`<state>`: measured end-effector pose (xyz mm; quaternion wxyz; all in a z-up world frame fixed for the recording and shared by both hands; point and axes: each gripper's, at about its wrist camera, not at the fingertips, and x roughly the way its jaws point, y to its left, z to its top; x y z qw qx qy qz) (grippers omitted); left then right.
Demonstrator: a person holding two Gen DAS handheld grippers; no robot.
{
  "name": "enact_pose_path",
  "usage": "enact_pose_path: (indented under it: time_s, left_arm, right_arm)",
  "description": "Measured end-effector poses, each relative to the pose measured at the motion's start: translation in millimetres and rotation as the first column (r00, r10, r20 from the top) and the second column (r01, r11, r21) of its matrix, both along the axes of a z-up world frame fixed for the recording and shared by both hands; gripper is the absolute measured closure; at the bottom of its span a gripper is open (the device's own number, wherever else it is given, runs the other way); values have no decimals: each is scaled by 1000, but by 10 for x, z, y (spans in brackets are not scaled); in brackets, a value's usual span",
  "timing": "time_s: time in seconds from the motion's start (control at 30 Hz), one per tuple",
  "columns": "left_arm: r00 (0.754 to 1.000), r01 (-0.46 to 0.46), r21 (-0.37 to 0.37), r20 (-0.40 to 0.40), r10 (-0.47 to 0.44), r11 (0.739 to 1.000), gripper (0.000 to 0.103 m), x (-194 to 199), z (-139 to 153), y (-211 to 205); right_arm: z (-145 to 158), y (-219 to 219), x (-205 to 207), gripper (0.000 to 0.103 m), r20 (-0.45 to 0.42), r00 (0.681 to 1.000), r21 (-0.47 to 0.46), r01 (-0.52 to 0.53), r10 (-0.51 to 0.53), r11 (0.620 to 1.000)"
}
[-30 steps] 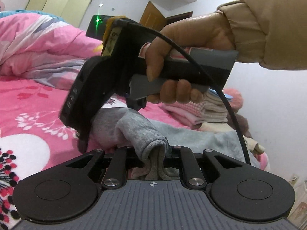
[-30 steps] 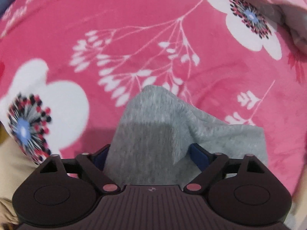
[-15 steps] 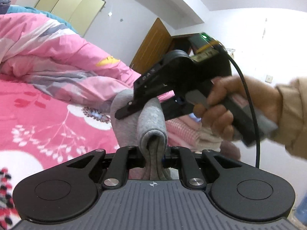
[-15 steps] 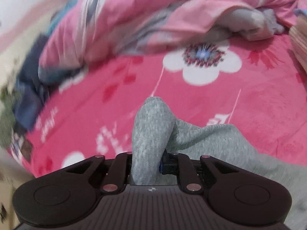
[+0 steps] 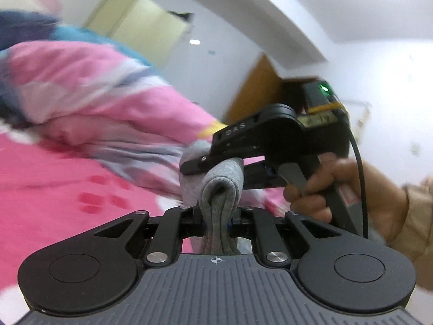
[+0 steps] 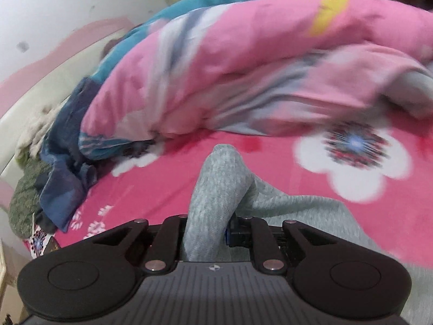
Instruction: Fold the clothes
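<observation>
The pink quilt [image 5: 89, 92] at ten o'clock is smeared by motion blur. The grey garment [image 6: 216, 189] runs off the frame at four o'clock, and its pinched edge is hidden between the jaws.

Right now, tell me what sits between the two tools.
Only the grey garment. In the left wrist view the left tool pinches a bunched fold, and the right tool clamps the same cloth just beyond it.
</observation>
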<state>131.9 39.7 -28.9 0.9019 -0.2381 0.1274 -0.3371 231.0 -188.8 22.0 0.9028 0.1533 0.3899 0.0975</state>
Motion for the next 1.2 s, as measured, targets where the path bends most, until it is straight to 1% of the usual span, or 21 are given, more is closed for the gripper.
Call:
enact_pose_path:
  time_s: [0.07,0.17,0.27,0.33,0.37,0.43,0.47,0.5,0.53,0.6,0.67,0.7,0.83,0.9,0.97,1.0,1.03,1.07,1.13,1.17,1.2]
  left_arm:
    - [998,-36,-56,-61,33,998,92,161,-59,271]
    - [984,-117,-127,-152,97,985,92,318,-197,715]
    - [956,-225,-78,-209,205,971,92,402,-335,1084]
    - [930,-278,-33,-261,260,960,91,473,-441,1266]
    - [914,-296,-5,-293,281,955,91,515,-500,1327]
    - [878,-332,32,-355,321,943,89,563,-613,1440]
    - [859,-350,41,-384,339,936,86,569,-665,1493]
    - [847,-363,30,-406,344,931,86,561,-688,1569]
    - [845,-366,24,-410,343,930,85,551,-693,1614]
    - [843,-376,29,-404,355,926,78,514,-685,1662]
    - [831,-417,65,-378,409,907,75,473,-646,1679]
    - [822,-439,72,-369,433,896,74,443,-637,1704]
    - [797,-521,34,-339,500,853,74,296,-587,1835]
    - [789,-556,59,-278,548,829,74,252,-514,1803]
    - [791,-577,123,-159,590,807,74,155,-405,1655]
    - [800,-577,181,-70,596,796,73,107,-343,1515]
    - [813,-566,231,2,582,791,73,67,-305,1374]
    - [834,-542,280,62,549,792,72,23,-289,1223]
    - [880,-465,385,98,465,797,70,23,-319,932]
    - [900,-425,438,110,422,792,70,25,-336,789]
    - [907,-397,500,83,413,770,70,84,-399,689]
  right_arm:
    - [-83,350,246,88,-9,998,-8,-57,57,998]
    - [-207,875,615,88,-22,990,-19,-142,142,990]
    - [-354,1391,965,88,-42,974,-27,-223,222,974]
    - [-565,1680,1102,88,-85,965,-24,-253,250,967]
    - [-683,1784,1158,86,-119,961,-34,-254,248,967]
    - [-901,1934,1235,64,-178,955,-52,-251,239,966]
    - [-944,1943,1239,58,-174,955,-37,-251,242,967]
    - [-961,1933,1234,46,-162,956,-11,-252,246,968]
    - [-932,1887,1214,40,-135,958,33,-252,255,967]
    - [-821,1760,1168,40,-76,963,100,-251,259,963]
    - [-658,1559,1096,40,-23,974,137,-221,226,966]
    - [-570,1446,1056,40,2,979,150,-200,202,968]
    - [-331,813,756,40,68,991,225,-127,115,966]
    - [-274,481,527,40,86,992,247,-106,87,963]
    - [-254,184,284,42,104,992,245,-91,67,965]
    - [-271,59,148,47,111,992,232,-83,58,969]
    - [-303,-74,3,51,116,992,214,-77,53,974]
    - [-326,-192,-160,51,120,991,193,-75,52,978]
    - [-354,-330,-448,54,130,991,161,-62,41,985]
    - [-405,-394,-613,54,127,991,138,-55,37,989]
    - [-463,-451,-781,55,124,992,110,-44,30,993]
